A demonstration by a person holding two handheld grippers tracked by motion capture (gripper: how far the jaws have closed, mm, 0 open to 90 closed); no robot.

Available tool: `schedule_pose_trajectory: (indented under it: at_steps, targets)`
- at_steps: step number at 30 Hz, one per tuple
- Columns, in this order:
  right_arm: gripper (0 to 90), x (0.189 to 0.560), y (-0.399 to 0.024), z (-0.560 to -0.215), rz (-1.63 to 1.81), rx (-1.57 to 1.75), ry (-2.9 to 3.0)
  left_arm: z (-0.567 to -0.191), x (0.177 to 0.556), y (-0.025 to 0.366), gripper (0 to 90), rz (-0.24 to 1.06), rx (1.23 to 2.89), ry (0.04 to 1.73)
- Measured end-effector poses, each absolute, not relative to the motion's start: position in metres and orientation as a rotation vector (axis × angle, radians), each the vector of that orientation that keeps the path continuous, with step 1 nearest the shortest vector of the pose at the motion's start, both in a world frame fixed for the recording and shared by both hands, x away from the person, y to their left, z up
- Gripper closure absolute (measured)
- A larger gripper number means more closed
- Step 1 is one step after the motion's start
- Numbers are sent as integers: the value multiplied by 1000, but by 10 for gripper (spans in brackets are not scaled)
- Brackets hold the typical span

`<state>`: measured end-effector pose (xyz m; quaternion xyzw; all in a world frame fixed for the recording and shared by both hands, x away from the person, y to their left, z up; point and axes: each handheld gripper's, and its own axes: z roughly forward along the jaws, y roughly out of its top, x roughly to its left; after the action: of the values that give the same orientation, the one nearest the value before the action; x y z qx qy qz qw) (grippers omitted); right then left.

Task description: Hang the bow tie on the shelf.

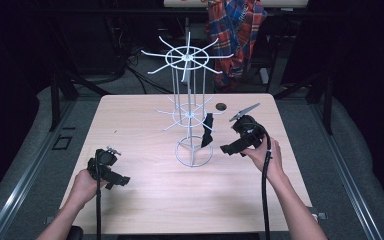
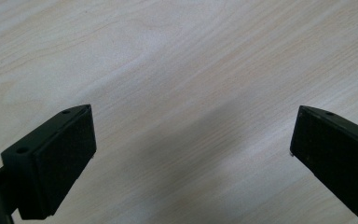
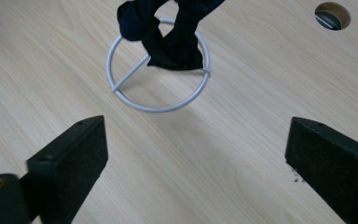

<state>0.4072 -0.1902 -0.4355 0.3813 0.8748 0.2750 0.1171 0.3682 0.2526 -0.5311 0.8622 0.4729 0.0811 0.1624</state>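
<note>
A white wire rack (image 1: 187,107) with spoked tiers stands on a ring base (image 1: 194,152) at the middle of the wooden table (image 1: 145,200). A black cloth (image 1: 207,131) hangs from a lower spoke on its right side; in the right gripper view the cloth (image 3: 168,32) dangles over the ring base (image 3: 158,108). My right gripper (image 1: 228,148) is held just right of the cloth, open and empty, its jaws wide apart (image 3: 196,163). At the table's front left, my left gripper (image 1: 121,181) is low over bare wood, open with nothing between its jaws (image 2: 193,154).
A round cable hole (image 1: 221,106) is in the table behind the rack, also seen in the right gripper view as a hole (image 3: 332,15). A plaid garment (image 1: 237,30) hangs beyond the far edge. Dark floor surrounds the table.
</note>
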Motion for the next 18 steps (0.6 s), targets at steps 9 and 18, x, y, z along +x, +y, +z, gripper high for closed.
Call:
schedule_pose_trajectory:
  at_steps: [9,18]
  targets:
    - [0,401,-193,-439,725,1082,2580,-531,368,253,2,220,2460,1349]
    - [0,391,-217,-446,696,1120,2585,-532,368,253,2,227,2458,1351]
